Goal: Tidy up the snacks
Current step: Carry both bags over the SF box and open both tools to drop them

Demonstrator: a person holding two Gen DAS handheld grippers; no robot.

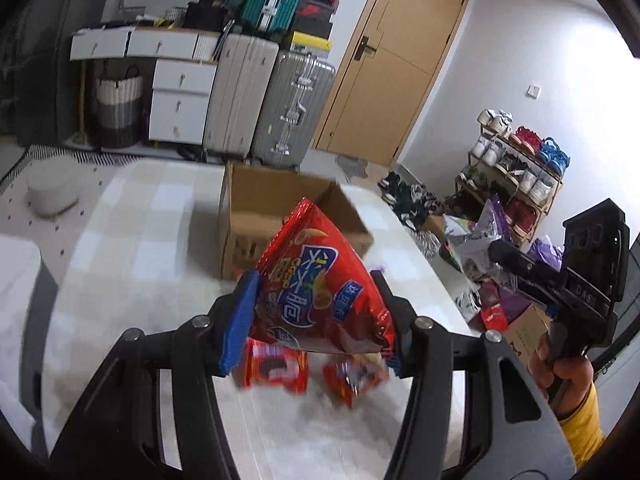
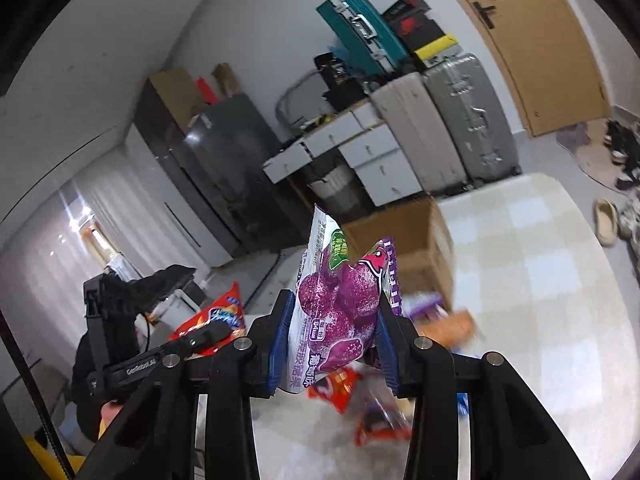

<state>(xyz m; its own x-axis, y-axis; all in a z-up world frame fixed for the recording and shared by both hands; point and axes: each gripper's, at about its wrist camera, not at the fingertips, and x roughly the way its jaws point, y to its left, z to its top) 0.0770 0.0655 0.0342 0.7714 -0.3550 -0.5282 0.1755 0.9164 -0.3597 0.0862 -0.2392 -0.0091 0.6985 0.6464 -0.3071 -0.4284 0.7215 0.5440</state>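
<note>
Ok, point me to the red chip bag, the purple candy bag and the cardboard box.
red chip bag (image 1: 316, 280), left wrist view, middle of its printed front.
purple candy bag (image 2: 340, 304), right wrist view, the purple fruit picture.
cardboard box (image 1: 236, 236), left wrist view, near outer wall.

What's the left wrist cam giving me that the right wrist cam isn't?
Only the left wrist view: the shoe rack by the wall and the round grey cushion on the rug.

Only the right wrist view: the dark fridge, the curtains and an orange packet on the table.

Both: the open cardboard box, the suitcases, the left gripper shut on the red chip bag, and the right gripper shut on the purple candy bag.
</note>
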